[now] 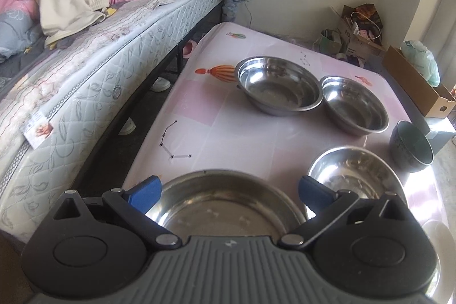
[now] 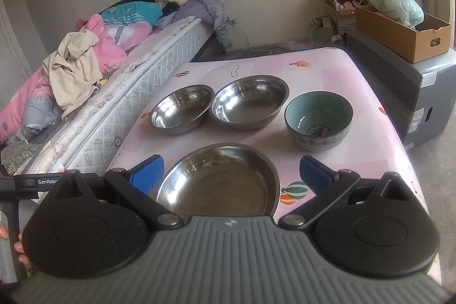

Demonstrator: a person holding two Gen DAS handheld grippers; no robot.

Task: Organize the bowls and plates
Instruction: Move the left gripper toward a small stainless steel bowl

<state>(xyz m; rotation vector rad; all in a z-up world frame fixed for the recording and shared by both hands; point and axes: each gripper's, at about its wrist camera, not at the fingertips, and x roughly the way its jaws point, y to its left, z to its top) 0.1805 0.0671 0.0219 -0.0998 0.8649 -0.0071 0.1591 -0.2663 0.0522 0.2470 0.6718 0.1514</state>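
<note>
Reading "GenRobo" on the left hand-held gripper [image 1: 229, 190], both spread, right hand-held gripper [image 2: 231, 173] empty.

Pink patterned table [image 2: 356, 161]: four steel bowls [image 2: 247, 102], one teal ceramic bowl [image 2: 318, 120].

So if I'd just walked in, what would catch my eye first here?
Probably the shiny steel bowls spread over the pink patterned table, with one teal ceramic bowl standing out at the right. Nearest the camera, the right gripper hangs open over a shallow steel dish. To the left lies an unmade bed heaped with pink bedding.
</note>
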